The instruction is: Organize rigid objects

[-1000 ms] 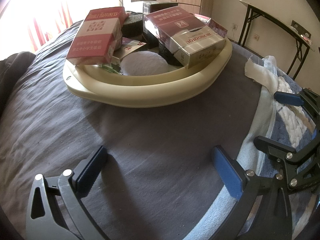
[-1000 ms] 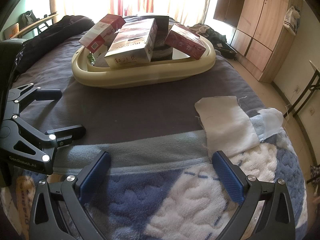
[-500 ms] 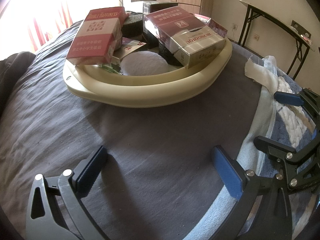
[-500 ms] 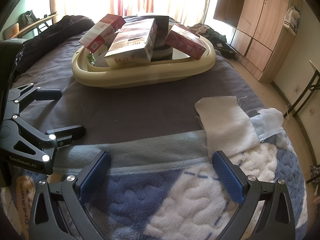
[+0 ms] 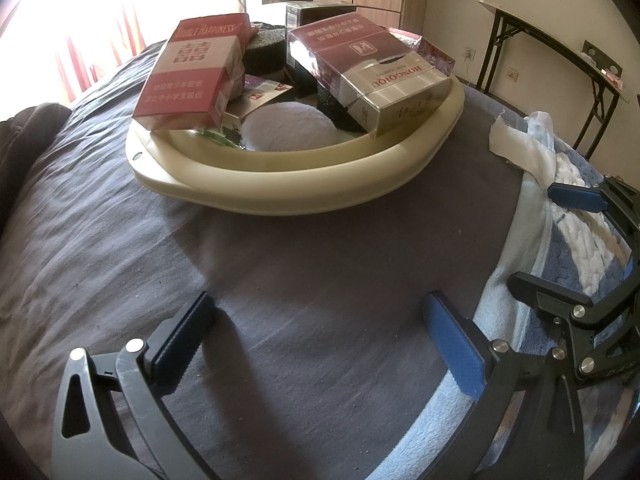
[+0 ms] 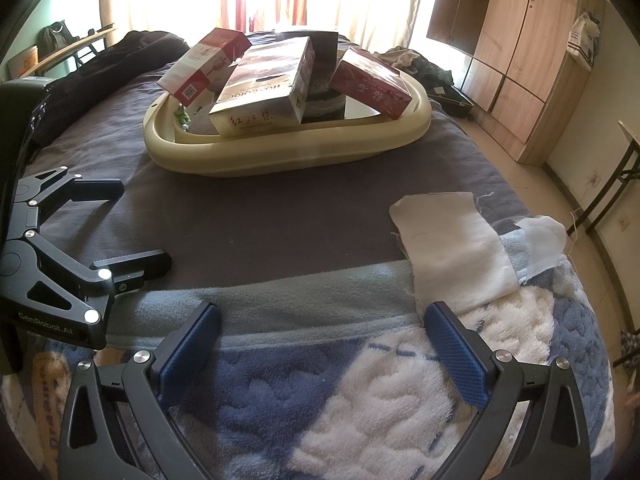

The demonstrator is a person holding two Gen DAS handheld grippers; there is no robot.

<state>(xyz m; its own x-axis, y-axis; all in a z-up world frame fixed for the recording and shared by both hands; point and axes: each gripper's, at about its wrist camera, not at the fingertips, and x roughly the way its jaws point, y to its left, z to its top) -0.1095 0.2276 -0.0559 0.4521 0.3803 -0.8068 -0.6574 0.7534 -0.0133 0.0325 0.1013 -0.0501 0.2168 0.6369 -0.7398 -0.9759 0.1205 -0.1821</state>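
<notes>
A cream plastic basin sits on a bed's grey sheet, piled with rigid boxes. A red-and-tan carton leans on its left rim. A maroon-and-silver carton lies across the middle. Another red carton rests at the right, and a dark box stands behind. My left gripper is open and empty over the grey sheet, short of the basin. My right gripper is open and empty over the blue-and-white blanket.
A white cloth lies at the blanket's edge on the right. Dark clothing is heaped at the bed's far left. A wooden wardrobe and a folding table stand beside the bed.
</notes>
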